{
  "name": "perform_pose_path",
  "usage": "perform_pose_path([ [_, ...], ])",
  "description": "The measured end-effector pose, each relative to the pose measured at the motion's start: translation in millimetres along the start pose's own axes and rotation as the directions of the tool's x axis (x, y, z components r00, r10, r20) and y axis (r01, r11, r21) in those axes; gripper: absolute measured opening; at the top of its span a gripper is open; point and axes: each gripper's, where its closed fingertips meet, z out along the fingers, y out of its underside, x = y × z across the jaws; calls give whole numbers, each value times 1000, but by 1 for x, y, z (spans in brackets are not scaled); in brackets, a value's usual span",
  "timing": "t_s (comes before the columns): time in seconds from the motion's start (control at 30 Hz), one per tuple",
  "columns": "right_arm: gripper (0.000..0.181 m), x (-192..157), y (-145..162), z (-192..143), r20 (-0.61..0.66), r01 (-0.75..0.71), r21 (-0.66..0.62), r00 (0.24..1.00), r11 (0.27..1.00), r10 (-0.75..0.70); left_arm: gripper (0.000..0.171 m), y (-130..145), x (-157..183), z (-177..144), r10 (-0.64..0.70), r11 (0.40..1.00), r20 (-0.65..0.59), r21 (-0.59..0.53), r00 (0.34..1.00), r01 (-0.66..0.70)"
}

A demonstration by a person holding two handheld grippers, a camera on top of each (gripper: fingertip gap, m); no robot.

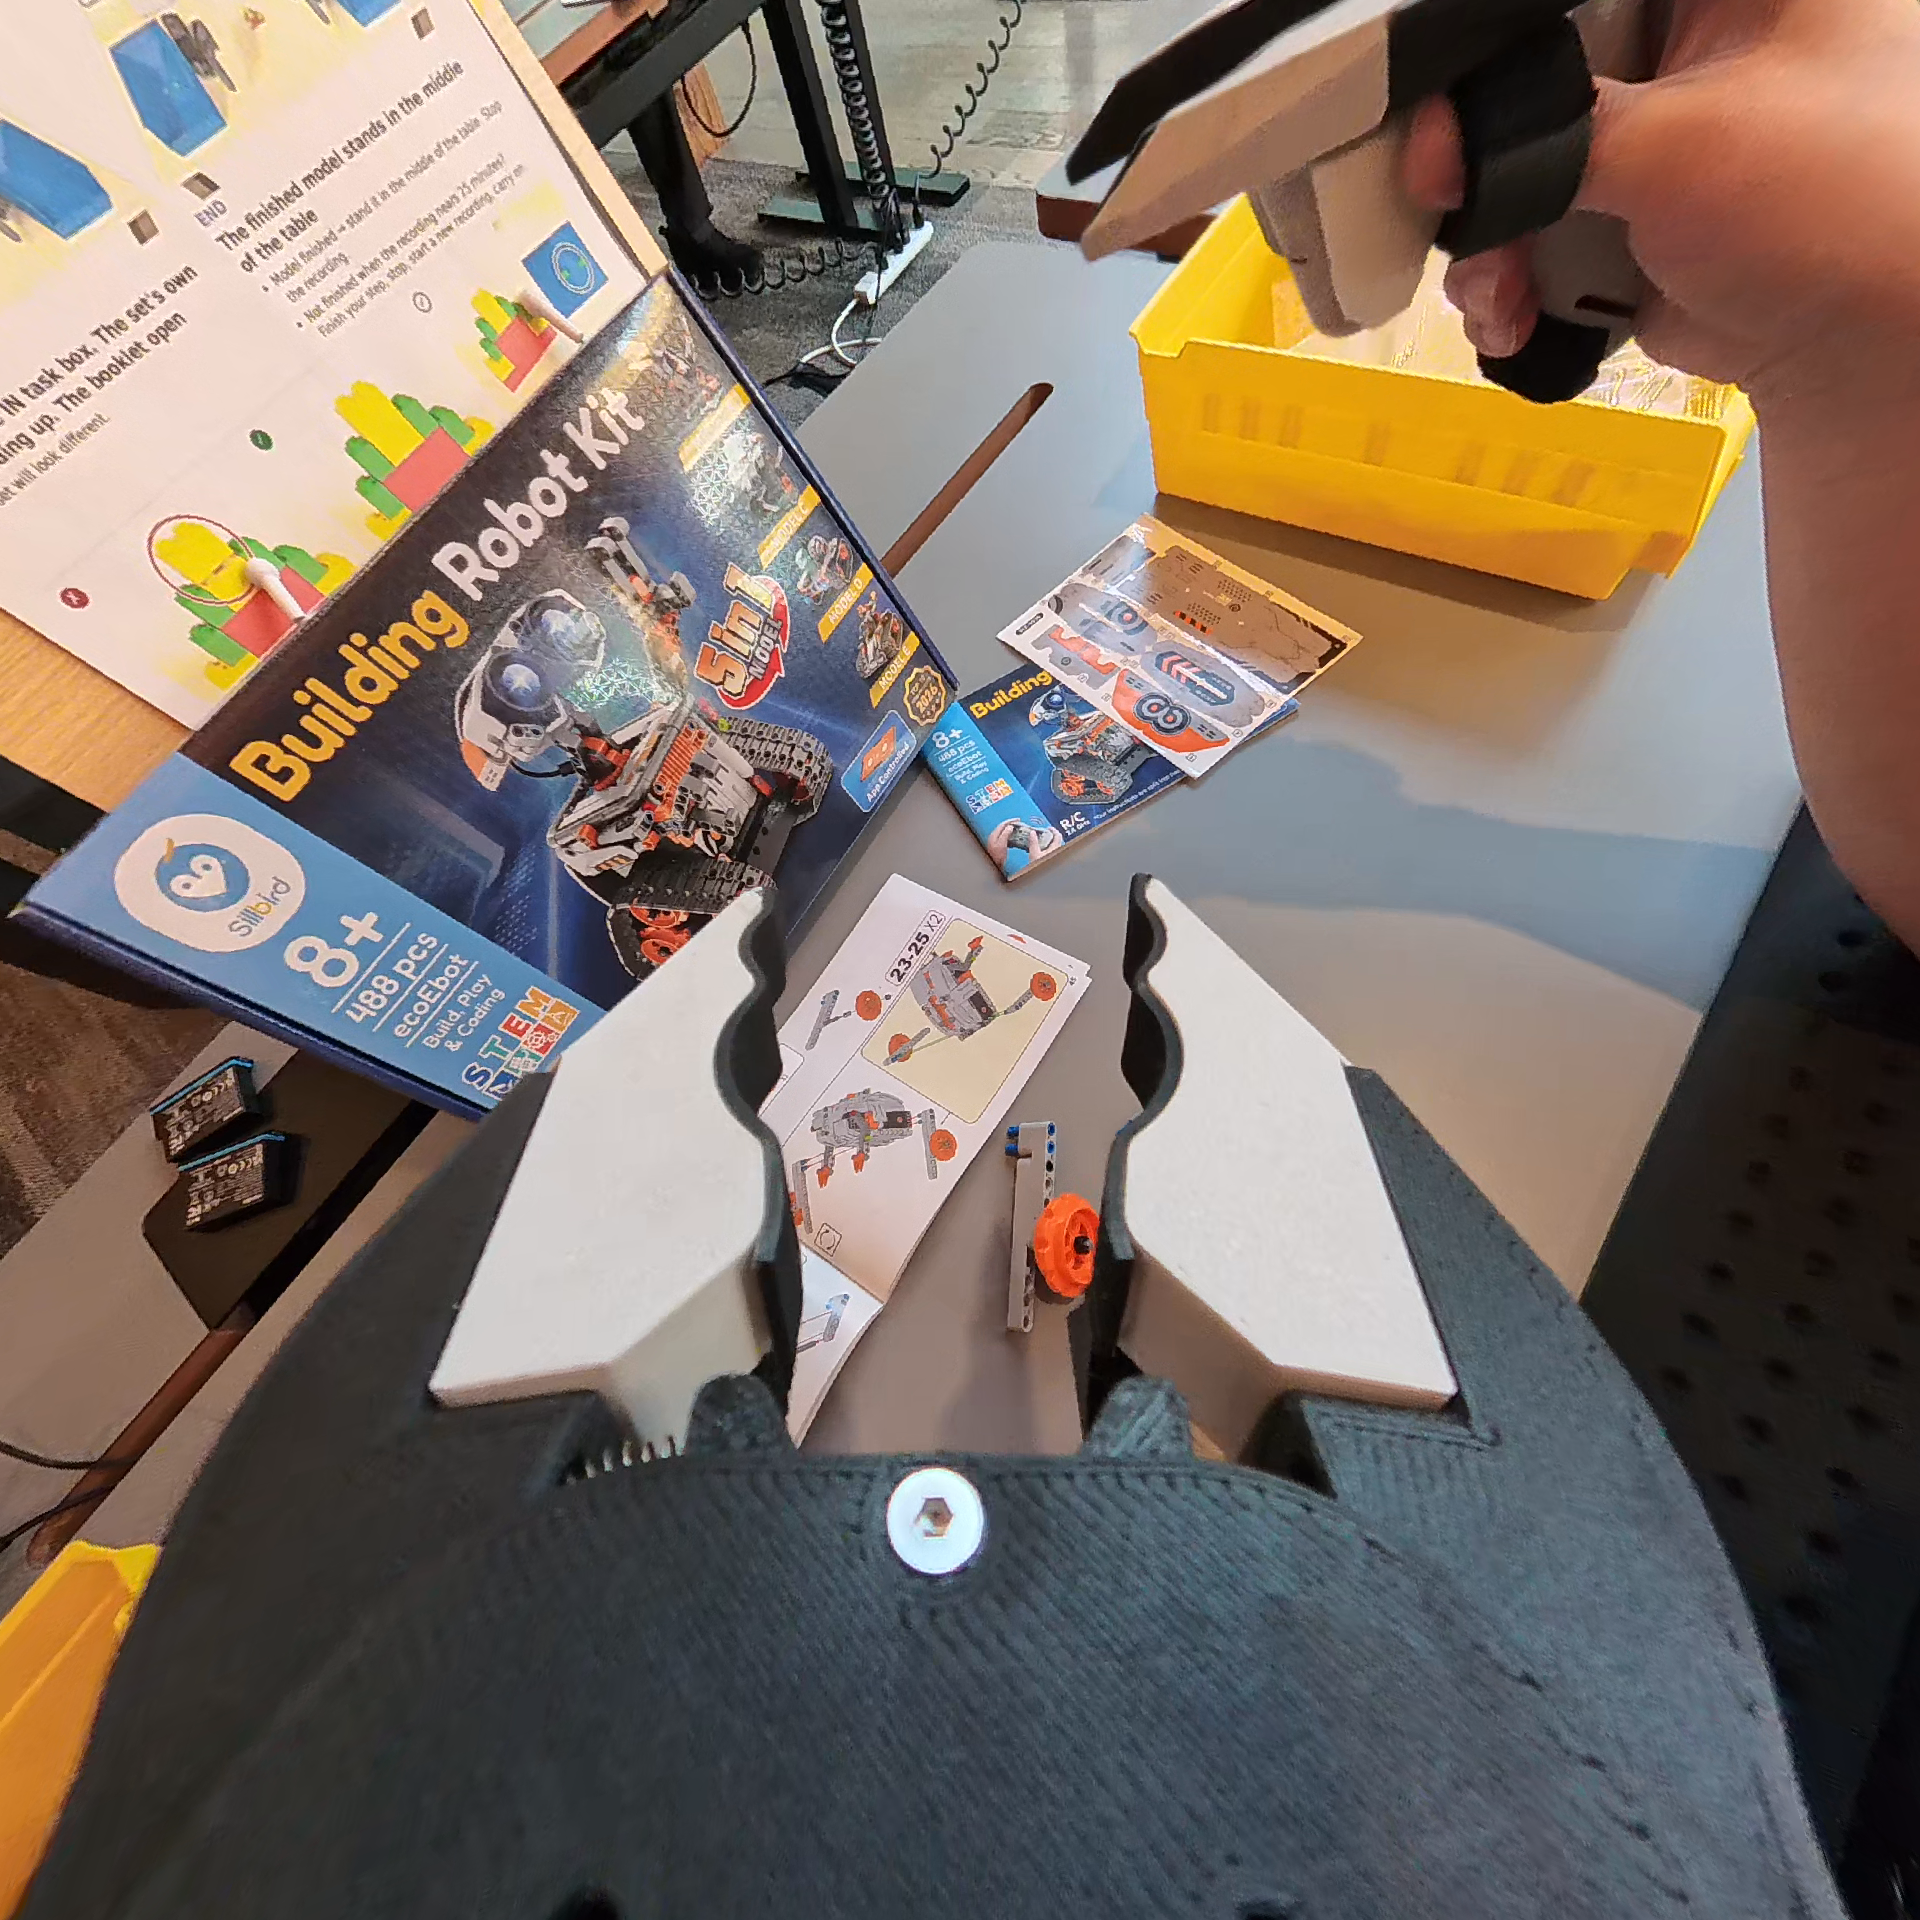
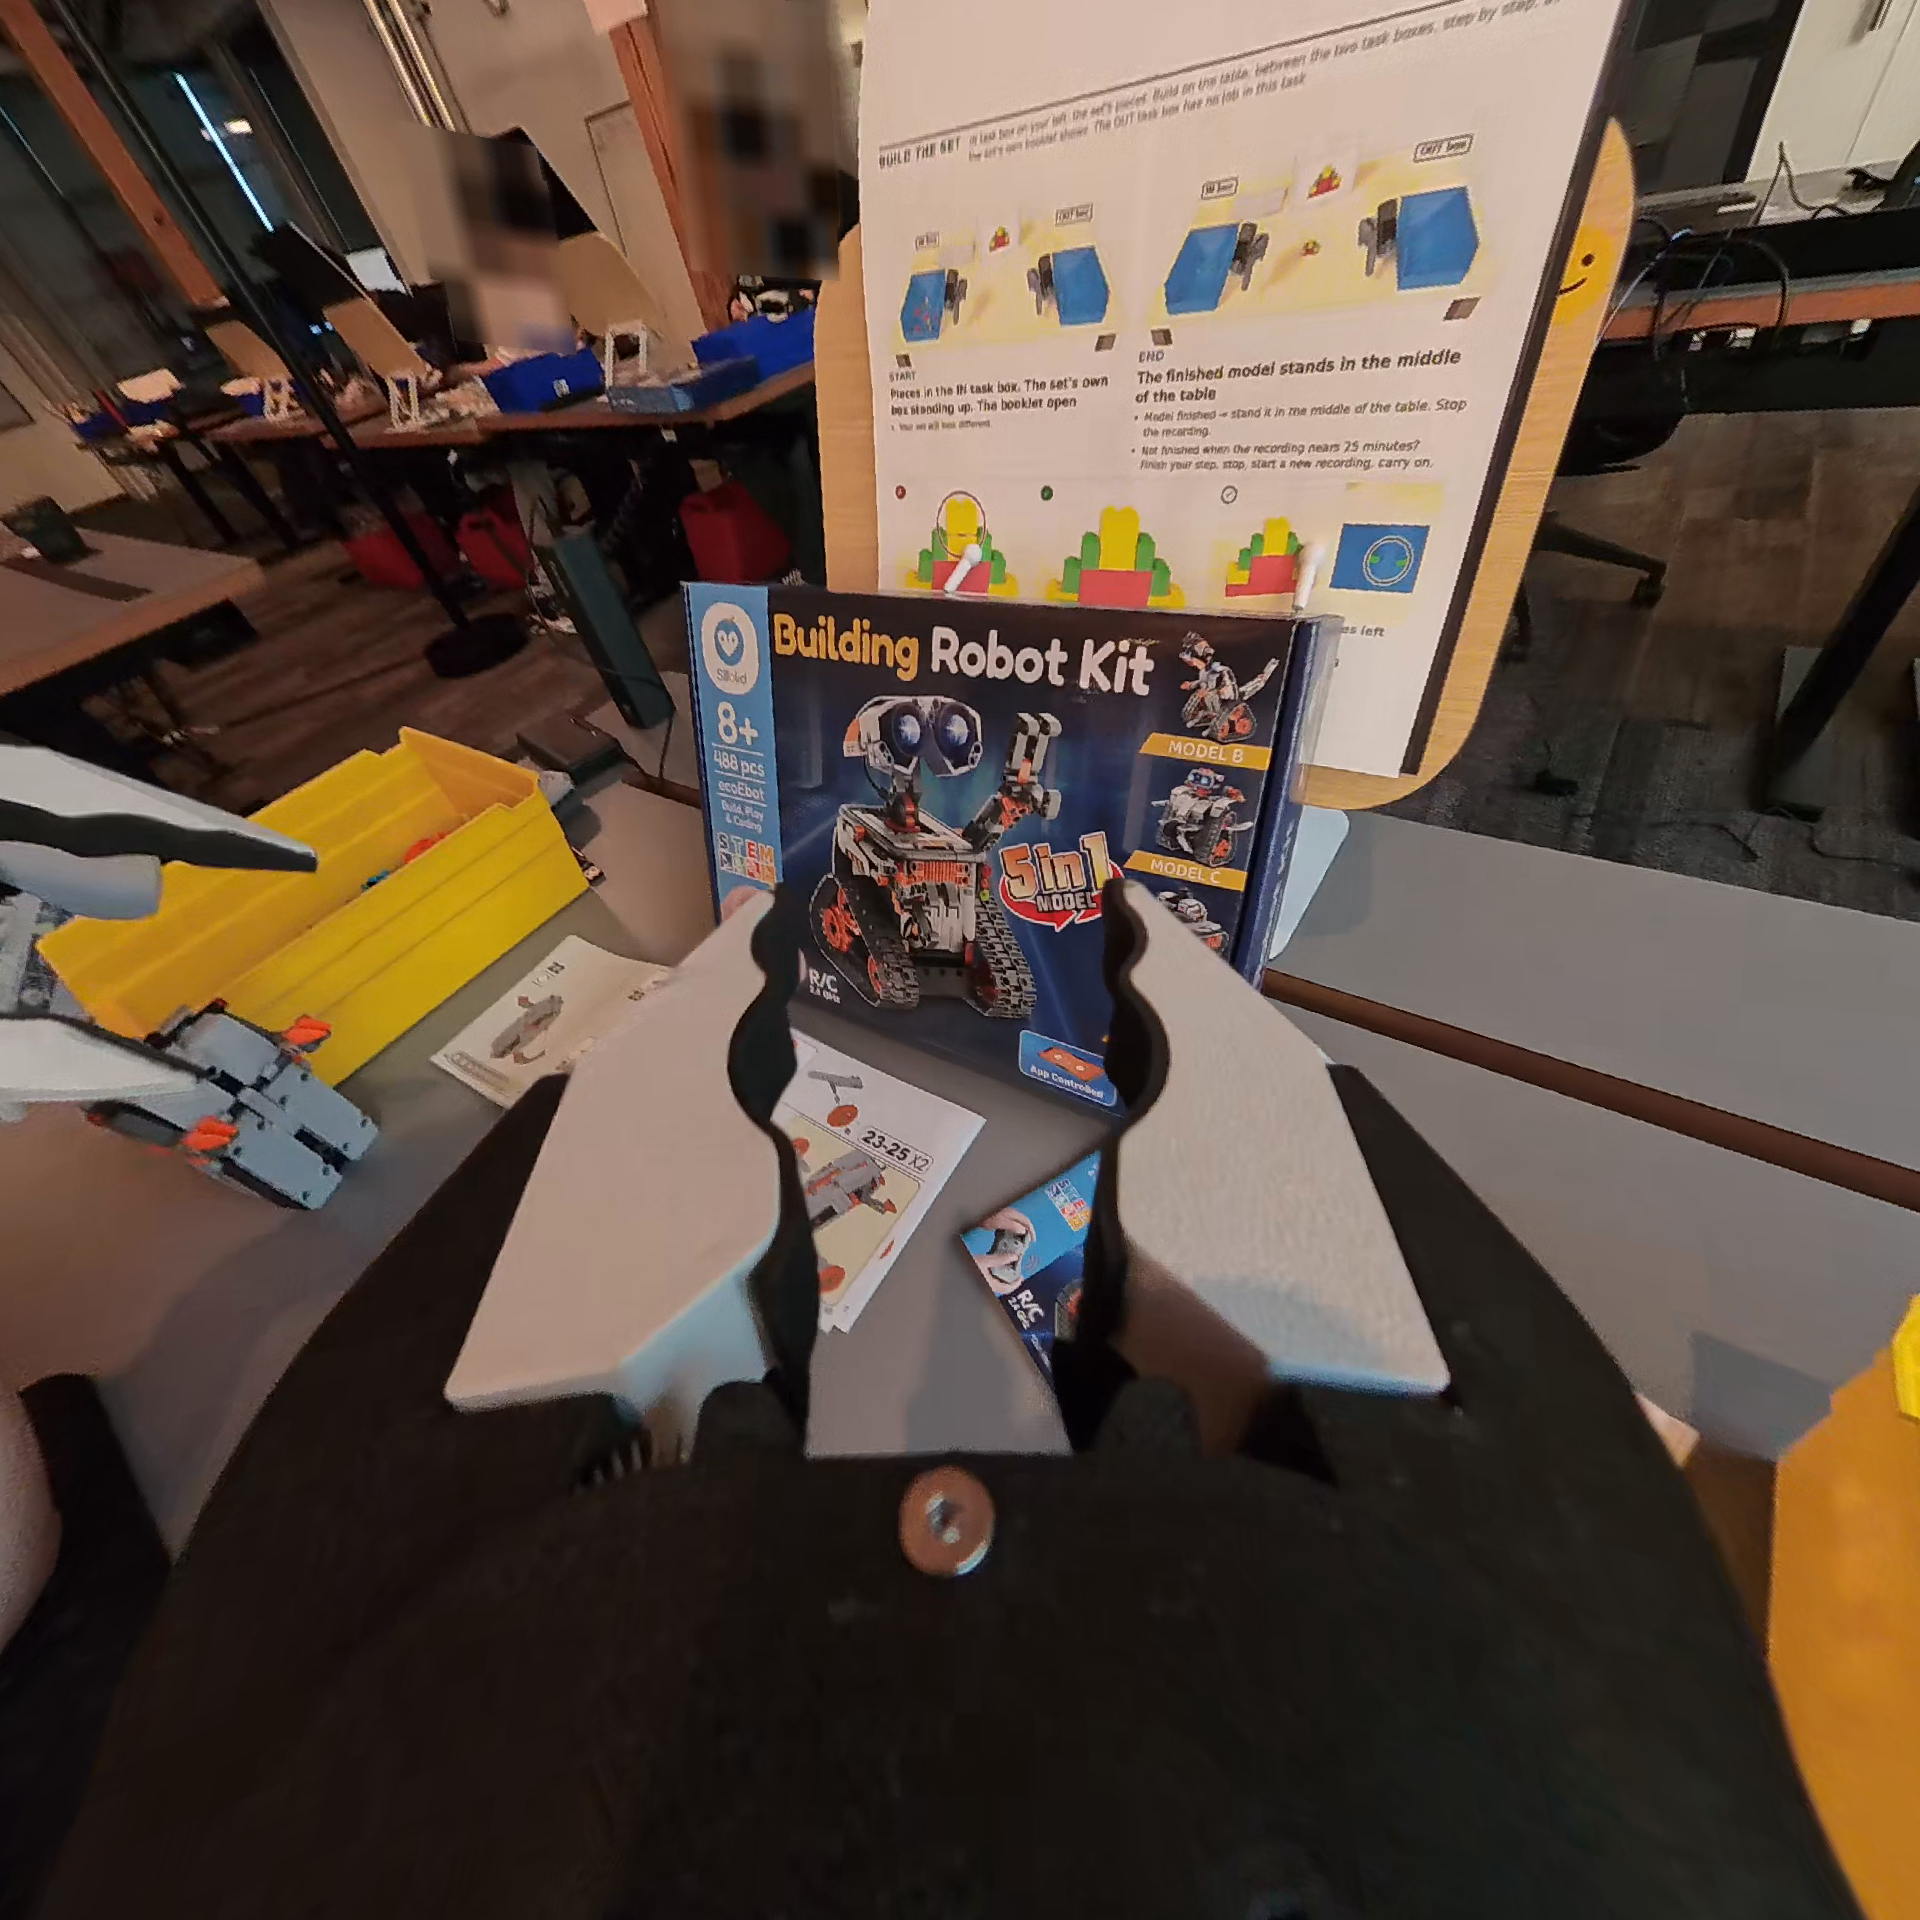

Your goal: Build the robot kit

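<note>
My left gripper (image 1: pixel 945 904) is open and empty, low over the grey table (image 1: pixel 1455 831). Between its fingers lie a printed instruction sheet (image 1: pixel 935 1029) and a grey beam with an orange wheel (image 1: pixel 1049 1236), close to the right finger. My right gripper (image 2: pixel 940 904) is open and empty, facing the upright robot kit box (image 2: pixel 987 831) with the same sheet (image 2: pixel 883 1164) below. In the left wrist view a hand holds it (image 1: pixel 1205 260) above a yellow bin (image 1: pixel 1403 468). A grey assembly with orange pins (image 2: pixel 239 1101) lies by the left gripper (image 2: pixel 239 966); contact is unclear.
A small blue booklet (image 1: pixel 1029 790) and a sticker sheet (image 1: pixel 1174 634) lie near the far bin. A second yellow bin (image 2: pixel 343 935) with loose parts stands at the left, another leaflet (image 2: pixel 540 1018) beside it. A poster board (image 2: pixel 1195 364) stands behind the box. Two black battery packs (image 1: pixel 218 1143) lie off to the left.
</note>
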Motion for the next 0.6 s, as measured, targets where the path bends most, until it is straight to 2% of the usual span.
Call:
perform_pose_path([
  [0.2, 60, 2, -5, -3, 32, -117, 44, 993, 992, 116, 65, 0, 0, -2, 0, 1000, -1, 5, 1000, 0],
  [0.43, 63, 14, -7, -5, 23, -177, 82, 984, 981, 176, 65, 1, 0, -2, 1, 1000, -2, -1, 1000, -1],
  [0.6, 62, 21, -17, -10, 74, -301, 161, 953, 940, 292, 65, 1, 0, -2, 0, 1000, -1, -3, 1000, 0],
])
